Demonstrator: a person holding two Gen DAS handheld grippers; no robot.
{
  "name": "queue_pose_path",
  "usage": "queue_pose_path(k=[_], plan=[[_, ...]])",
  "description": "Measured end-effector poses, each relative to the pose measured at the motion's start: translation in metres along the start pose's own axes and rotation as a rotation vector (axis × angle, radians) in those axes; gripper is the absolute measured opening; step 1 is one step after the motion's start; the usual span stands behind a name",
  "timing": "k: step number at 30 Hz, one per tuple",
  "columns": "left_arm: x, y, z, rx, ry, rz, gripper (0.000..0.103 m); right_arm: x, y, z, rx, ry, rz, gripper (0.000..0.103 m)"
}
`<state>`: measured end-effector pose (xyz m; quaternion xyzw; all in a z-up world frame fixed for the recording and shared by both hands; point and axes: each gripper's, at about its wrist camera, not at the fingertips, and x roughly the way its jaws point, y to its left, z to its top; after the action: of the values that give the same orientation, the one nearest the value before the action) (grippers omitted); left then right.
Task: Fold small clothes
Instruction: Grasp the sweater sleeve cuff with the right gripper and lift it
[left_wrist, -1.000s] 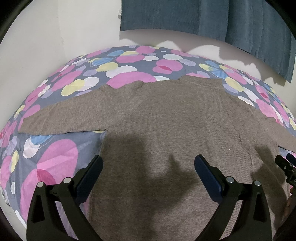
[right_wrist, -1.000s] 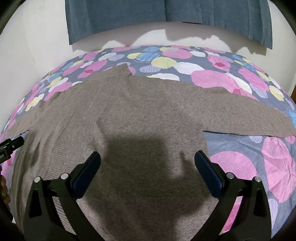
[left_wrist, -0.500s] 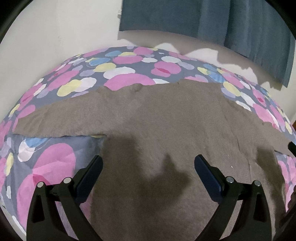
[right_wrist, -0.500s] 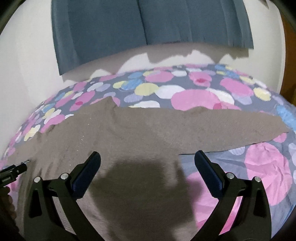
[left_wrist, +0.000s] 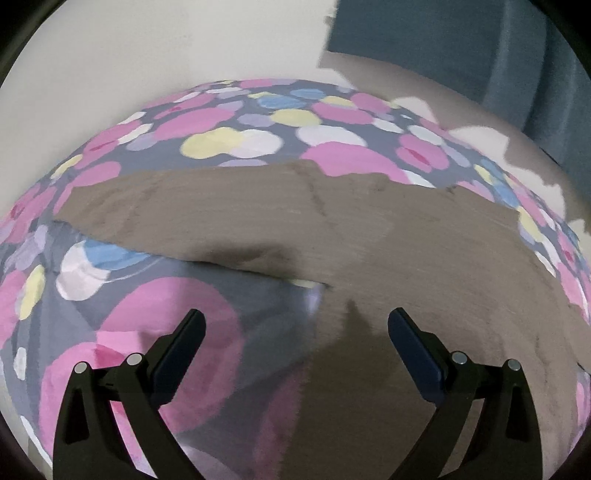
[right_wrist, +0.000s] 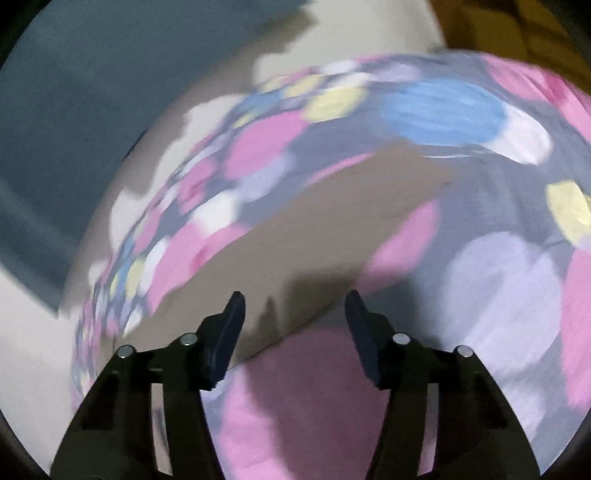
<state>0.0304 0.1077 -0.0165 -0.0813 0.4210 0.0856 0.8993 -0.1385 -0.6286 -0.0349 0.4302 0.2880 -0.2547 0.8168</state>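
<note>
One bed (left_wrist: 229, 140) with a flower-print sheet carries one brown sweater (left_wrist: 369, 236), spread flat, one sleeve (right_wrist: 295, 236) stretched sideways. Two tongs: the left tongs (left_wrist: 295, 328) stand wide apart and empty; the right tongs (right_wrist: 294, 306) are closing above the sleeve, not gripping.

Open flat bedspread (left_wrist: 229, 110) around brown sweater (left_wrist: 369, 229), wall (left_wrist: 147, 44) and curtain (left_wrist: 480, 48) behind, right view blurred, seemingly unobstructed

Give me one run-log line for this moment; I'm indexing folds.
phase: reaching sleeves | sweater: flat on bedsheet | left gripper: open, empty | right gripper: closing, nothing pinched
</note>
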Motion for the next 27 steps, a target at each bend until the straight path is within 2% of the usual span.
queue_pose_path(k=[4, 8, 10, 14, 15, 17, 19, 22, 27], plan=[[0.004, 0.014, 0.002, -0.034, 0.001, 0.035, 0.098, 0.012, -0.040, 0.028, 0.127, -0.033, 0.024, 0.053], [0.010, 0.026, 0.001, -0.064, 0.022, 0.063, 0.098, 0.027, -0.055, 0.044, 0.208, -0.069, 0.101, 0.053], [0.013, 0.032, 0.000, -0.079, 0.037, 0.071, 0.098, 0.035, -0.058, 0.052, 0.239, -0.087, 0.123, 0.050], [0.014, 0.038, -0.003, -0.084, 0.047, 0.091, 0.098, 0.051, -0.062, 0.057, 0.276, -0.068, 0.099, 0.009], [0.014, 0.040, -0.003, -0.083, 0.048, 0.096, 0.098, 0.053, -0.063, 0.058, 0.278, -0.067, 0.095, 0.005], [0.014, 0.044, -0.002, -0.087, 0.048, 0.096, 0.098, 0.049, -0.064, 0.058, 0.271, -0.083, 0.085, 0.005], [0.012, 0.050, -0.001, -0.090, 0.044, 0.100, 0.098, 0.040, -0.055, 0.056, 0.233, -0.107, 0.045, 0.005], [0.012, 0.055, 0.000, -0.076, 0.037, 0.111, 0.098, 0.024, -0.030, 0.051, 0.158, -0.138, 0.042, 0.005], [0.010, 0.063, 0.001, -0.055, 0.029, 0.114, 0.098, 0.001, 0.051, 0.032, -0.018, -0.151, 0.133, 0.005]])
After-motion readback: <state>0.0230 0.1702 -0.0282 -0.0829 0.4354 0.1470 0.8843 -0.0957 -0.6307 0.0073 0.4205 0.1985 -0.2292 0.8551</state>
